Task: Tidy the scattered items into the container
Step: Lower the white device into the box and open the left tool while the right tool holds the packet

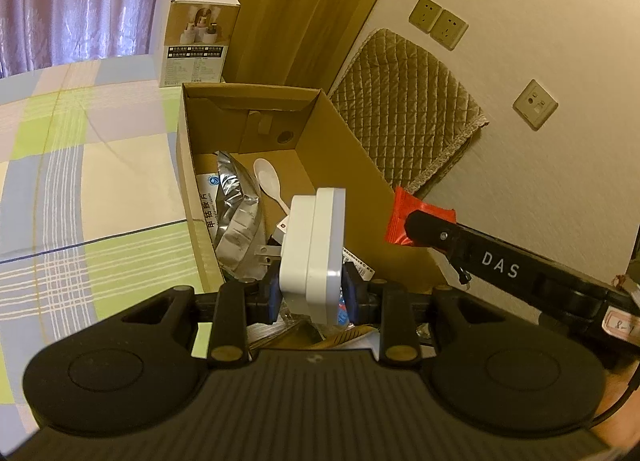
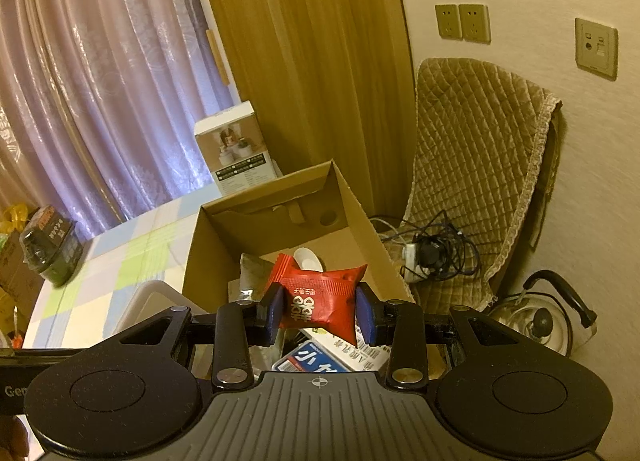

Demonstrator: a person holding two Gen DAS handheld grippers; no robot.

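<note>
Checked bedding (image 1: 80,189) carries an open box (image 1: 352,165). Nearest, the left gripper (image 1: 308,293) is clamped on a white plug (image 1: 316,245) above the box; the right gripper (image 2: 320,315) is clamped on a red packet (image 2: 320,297) there too. Next, judging by this: let both drop among the spoon (image 1: 268,177) and foil (image 1: 236,201). Beyond hang curtains (image 2: 100,81).
</note>
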